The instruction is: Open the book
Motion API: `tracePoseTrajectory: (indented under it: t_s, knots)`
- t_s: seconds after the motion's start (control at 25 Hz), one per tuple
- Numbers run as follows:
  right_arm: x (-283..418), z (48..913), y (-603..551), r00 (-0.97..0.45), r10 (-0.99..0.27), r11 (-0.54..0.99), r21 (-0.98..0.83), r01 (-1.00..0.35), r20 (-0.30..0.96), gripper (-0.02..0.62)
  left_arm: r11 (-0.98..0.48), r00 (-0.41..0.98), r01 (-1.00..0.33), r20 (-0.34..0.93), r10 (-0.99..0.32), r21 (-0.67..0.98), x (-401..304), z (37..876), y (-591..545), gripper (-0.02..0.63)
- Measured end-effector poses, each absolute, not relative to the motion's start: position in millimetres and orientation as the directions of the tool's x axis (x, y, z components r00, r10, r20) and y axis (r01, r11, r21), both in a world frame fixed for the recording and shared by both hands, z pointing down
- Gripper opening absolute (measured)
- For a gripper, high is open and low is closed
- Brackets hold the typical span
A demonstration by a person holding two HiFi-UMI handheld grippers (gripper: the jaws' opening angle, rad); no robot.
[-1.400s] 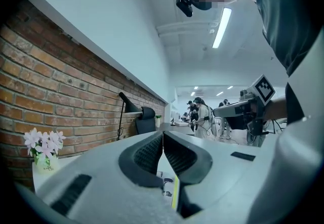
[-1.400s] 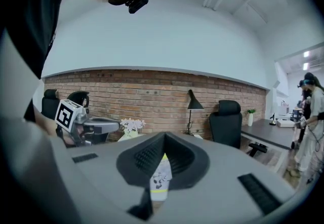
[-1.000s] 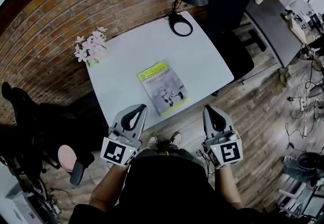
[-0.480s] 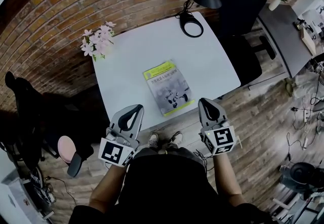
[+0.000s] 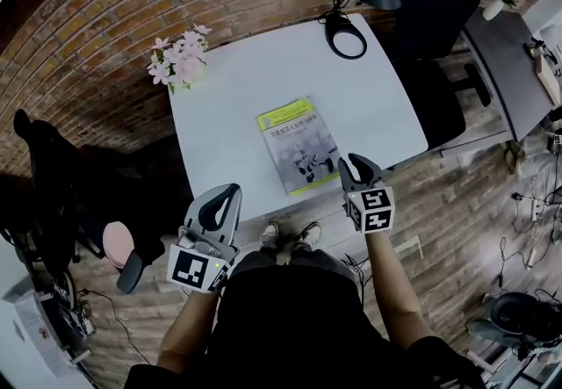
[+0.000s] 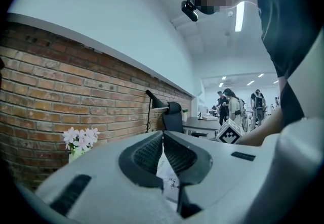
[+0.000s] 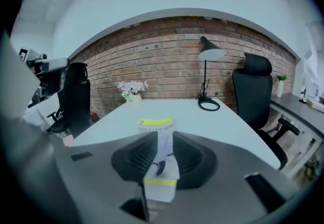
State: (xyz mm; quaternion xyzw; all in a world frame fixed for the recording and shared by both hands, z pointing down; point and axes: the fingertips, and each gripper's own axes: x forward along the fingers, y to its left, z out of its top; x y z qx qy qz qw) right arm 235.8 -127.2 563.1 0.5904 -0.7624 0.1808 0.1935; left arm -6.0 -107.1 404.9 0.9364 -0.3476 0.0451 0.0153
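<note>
A closed book (image 5: 299,147) with a yellow-green band and grey cover lies flat near the front edge of the white table (image 5: 255,80). My right gripper (image 5: 358,163) hovers at the table's front edge, just right of the book's near corner. Its jaws are opening, and nothing sits between them. In the right gripper view the book (image 7: 156,123) shows beyond the gap between the right gripper's (image 7: 165,142) pads. My left gripper (image 5: 226,190) hangs in front of the table edge, left of the book, shut and empty. The left gripper (image 6: 163,135) points level towards the table.
A vase of pink flowers (image 5: 180,55) stands at the table's back left, a black desk lamp (image 5: 349,32) at the back right. A black office chair (image 5: 439,1) is right of the table, another dark chair (image 5: 53,176) left. The wall behind is brick.
My right gripper has dropped and moved forward to the book's near right corner, and its jaws have parted. The left gripper has barely shifted.
</note>
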Motion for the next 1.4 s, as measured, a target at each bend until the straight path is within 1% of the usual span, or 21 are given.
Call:
tracePoseTrajectory:
  t_s: [0.32,0.44,0.52,0.68,0.84,1.0,1.04,1.12,1.2,1.32,1.4]
  knots:
    - [244,630,-146,-0.24,-0.747,0.246,-0.079,-0.966,0.62,0.154,-0.699,0.695,-0.714,0.141,-0.705,0.024,-24,408,-95,0.028]
    - [251,657,-152,-0.231,-0.707,0.186,-0.139,-0.973,0.668,0.186,-0.688,0.681,-0.726,0.139,-0.719,-0.002,-29,407,-92,0.028]
    - [252,672,-153,-0.237,-0.68,0.143,-0.191,-0.971,0.694,0.204,-0.674,0.666,-0.739,0.158,-0.729,0.008,-32,409,-90,0.028]
    - [247,689,-151,-0.254,-0.643,0.132,-0.223,-0.966,0.723,0.204,-0.651,0.644,-0.759,0.178,-0.744,0.023,-35,412,-85,0.028]
    - [244,695,-148,-0.256,-0.634,0.122,-0.232,-0.965,0.73,0.202,-0.641,0.632,-0.768,0.183,-0.753,0.011,-40,416,-81,0.028]
    - [244,696,-147,-0.252,-0.63,0.113,-0.234,-0.966,0.735,0.191,-0.632,0.625,-0.775,0.185,-0.758,0.026,-41,416,-79,0.028]
    - [246,696,-147,-0.251,-0.631,0.114,-0.233,-0.966,0.734,0.18,-0.631,0.624,-0.776,0.182,-0.76,0.024,-41,416,-78,0.028]
    - [249,693,-148,-0.254,-0.635,0.119,-0.233,-0.965,0.73,0.134,-0.63,0.623,-0.777,0.174,-0.763,0.02,-42,416,-77,0.028]
    - [252,688,-149,-0.262,-0.642,0.122,-0.242,-0.963,0.721,0.096,-0.627,0.621,-0.778,0.196,-0.759,0.035,-40,418,-74,0.028]
    - [250,676,-151,-0.284,-0.667,0.118,-0.279,-0.953,0.689,0.063,-0.629,0.623,-0.776,0.197,-0.757,0.041,-40,418,-73,0.028]
    - [248,669,-151,-0.296,-0.684,0.111,-0.307,-0.945,0.666,0.047,-0.637,0.633,-0.77,0.164,-0.757,0.035,-38,414,-74,0.028]
